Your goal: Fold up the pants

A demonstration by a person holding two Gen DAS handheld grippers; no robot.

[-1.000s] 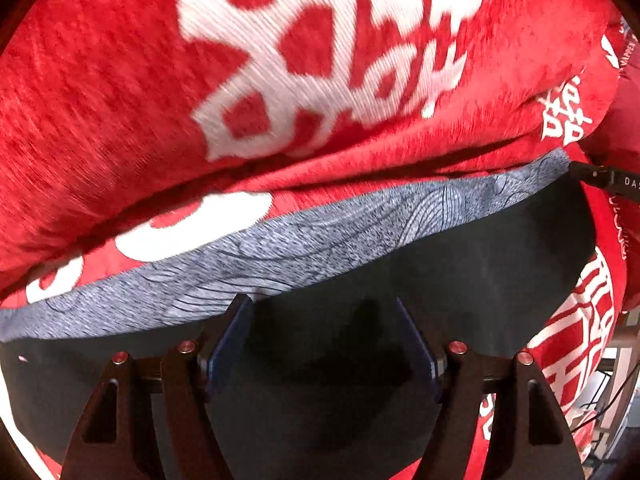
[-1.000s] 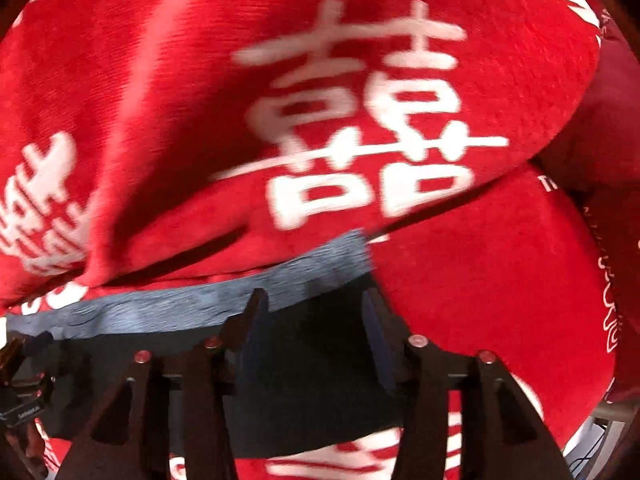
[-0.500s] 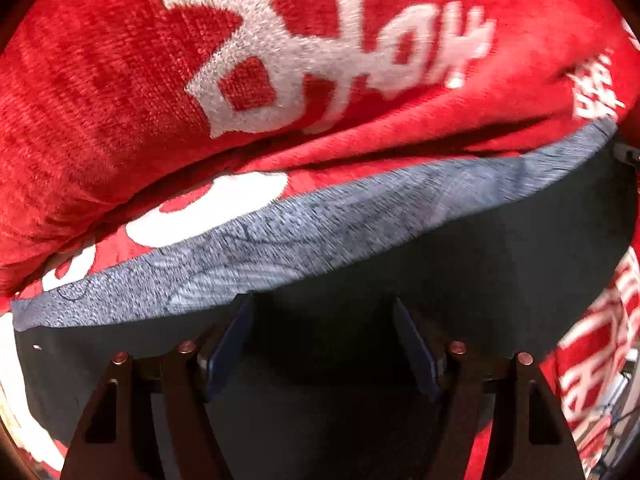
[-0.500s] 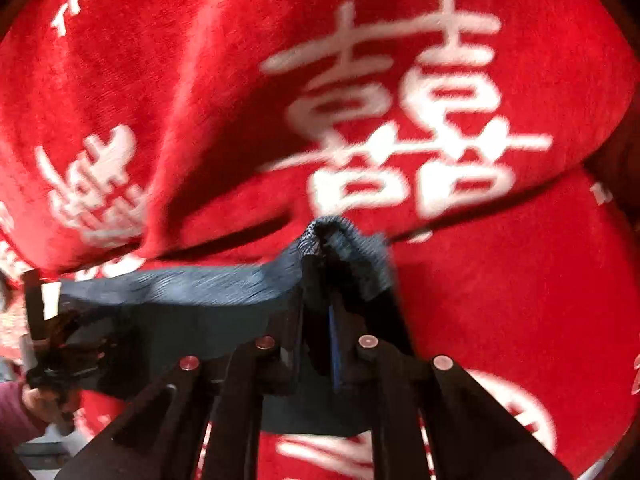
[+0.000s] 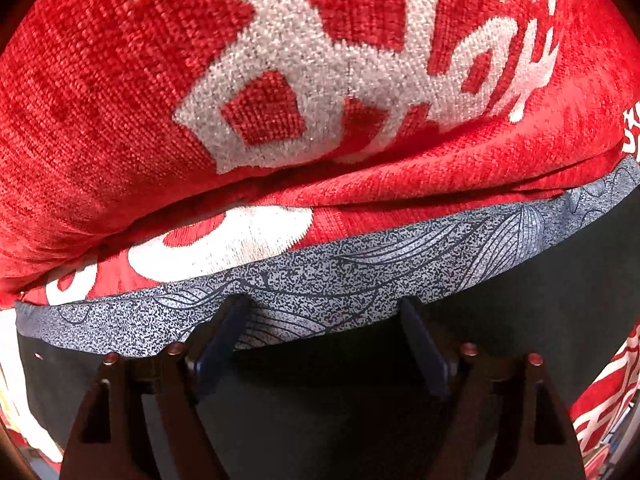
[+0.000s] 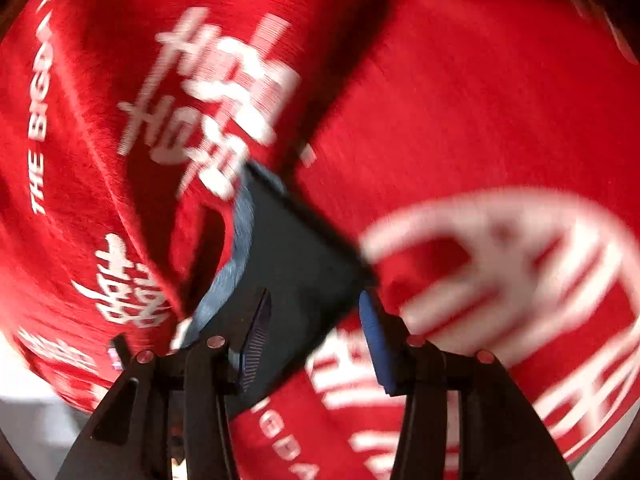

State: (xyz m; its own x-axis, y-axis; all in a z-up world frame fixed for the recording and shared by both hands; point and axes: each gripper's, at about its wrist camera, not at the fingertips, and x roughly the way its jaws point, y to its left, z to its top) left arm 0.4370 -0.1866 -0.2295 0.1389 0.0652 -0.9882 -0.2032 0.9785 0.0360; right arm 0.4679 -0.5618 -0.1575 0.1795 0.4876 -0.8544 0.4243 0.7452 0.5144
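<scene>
The left claw [image 5: 324,308] points almost straight down with its jaws spreading wide, nothing pinched between them; its fingertips [image 5: 236,312] hang right at the patterned grey waistband [image 5: 360,272] of the dark pants [image 5: 520,320], and whether they touch the cloth cannot be told. The right claw [image 6: 316,312] is also opening, its jaws apart with a folded dark corner of the pants [image 6: 296,264] lying between and beyond them, not pressed by either pad.

The pants lie flat on a red blanket [image 5: 100,100] printed with large white characters, which covers everything beneath. From the left claw the waistband runs crosswise, a long band from the lower left to the upper right of its view, with the dark cloth spreading back under the claw. The left claw sits over the middle of that band; the right claw is at one end, where the grey edge [image 6: 224,280] turns up beside its left finger. The coming grip likely turns on that crosswise line.

The right view is smeared by motion, so the lie of the folded corner is hard to read. The legs of the pants are out of both views.
</scene>
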